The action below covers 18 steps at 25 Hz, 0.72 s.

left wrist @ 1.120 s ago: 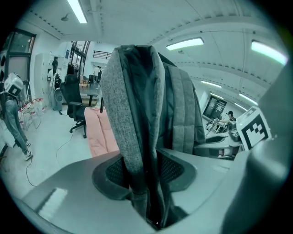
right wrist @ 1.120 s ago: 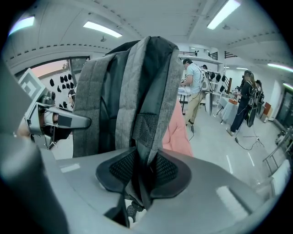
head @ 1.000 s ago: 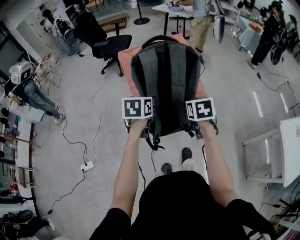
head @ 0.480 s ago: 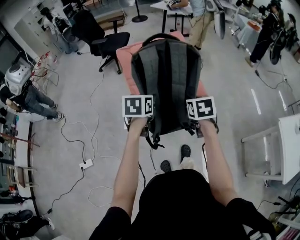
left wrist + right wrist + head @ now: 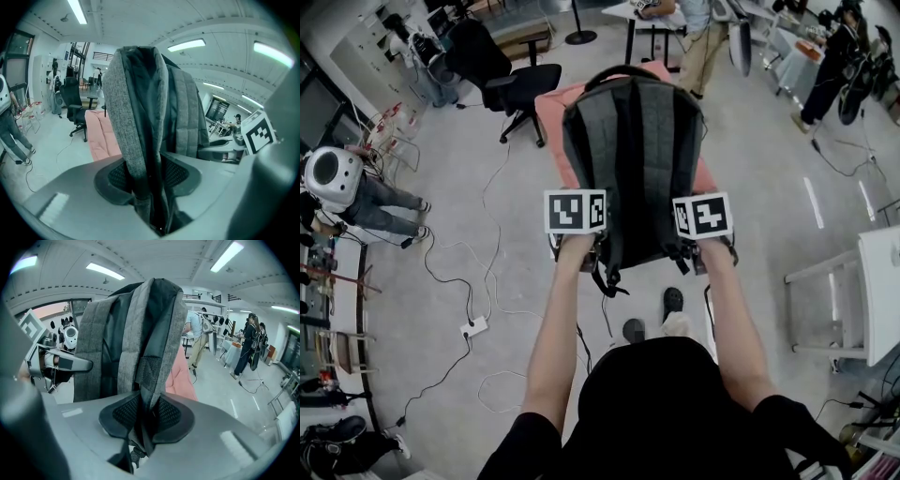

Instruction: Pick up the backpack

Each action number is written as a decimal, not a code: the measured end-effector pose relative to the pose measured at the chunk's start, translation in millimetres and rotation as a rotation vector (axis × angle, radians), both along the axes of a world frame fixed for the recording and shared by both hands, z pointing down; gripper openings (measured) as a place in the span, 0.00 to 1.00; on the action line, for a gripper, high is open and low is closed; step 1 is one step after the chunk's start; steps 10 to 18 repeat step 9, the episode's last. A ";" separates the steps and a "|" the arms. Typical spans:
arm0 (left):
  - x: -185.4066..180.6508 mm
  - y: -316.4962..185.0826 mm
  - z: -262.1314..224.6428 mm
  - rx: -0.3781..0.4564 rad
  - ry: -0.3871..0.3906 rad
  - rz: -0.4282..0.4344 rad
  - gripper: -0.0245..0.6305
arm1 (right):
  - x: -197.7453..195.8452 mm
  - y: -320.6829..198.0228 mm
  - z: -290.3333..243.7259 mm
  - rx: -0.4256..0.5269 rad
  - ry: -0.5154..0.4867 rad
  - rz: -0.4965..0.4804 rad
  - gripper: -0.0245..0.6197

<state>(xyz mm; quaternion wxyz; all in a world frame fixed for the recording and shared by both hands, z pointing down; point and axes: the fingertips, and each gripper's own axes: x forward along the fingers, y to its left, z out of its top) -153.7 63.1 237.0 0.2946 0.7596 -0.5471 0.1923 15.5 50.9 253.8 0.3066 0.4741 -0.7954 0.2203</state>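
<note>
A grey backpack (image 5: 633,159) with black shoulder straps hangs between my two grippers, over a pink table (image 5: 551,112). My left gripper (image 5: 586,246) is shut on the bag's left side. In the left gripper view the pads of that gripper (image 5: 147,176) pinch a fold of grey fabric and dark strap (image 5: 140,140). My right gripper (image 5: 694,246) is shut on the bag's right shoulder strap. In the right gripper view the strap (image 5: 150,371) runs down between the pads of that gripper (image 5: 145,413). The bag's top handle (image 5: 623,75) points away from me.
A black office chair (image 5: 511,84) stands left of the pink table. Cables (image 5: 478,281) and a power strip (image 5: 473,328) lie on the floor at left. At the right edge is a white table (image 5: 881,291). People stand at the back and far left.
The backpack and both grippers hold still. The figure with a white round head at the far left has shifted down and left.
</note>
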 end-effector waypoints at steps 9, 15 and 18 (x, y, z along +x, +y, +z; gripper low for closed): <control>0.9 0.4 -4.8 0.005 -0.002 0.008 0.27 | -0.1 2.0 -4.0 0.009 -0.013 -0.005 0.17; 0.9 0.4 -4.8 0.005 -0.002 0.008 0.27 | -0.1 2.0 -4.0 0.009 -0.013 -0.005 0.17; 0.9 0.4 -4.8 0.005 -0.002 0.008 0.27 | -0.1 2.0 -4.0 0.009 -0.013 -0.005 0.17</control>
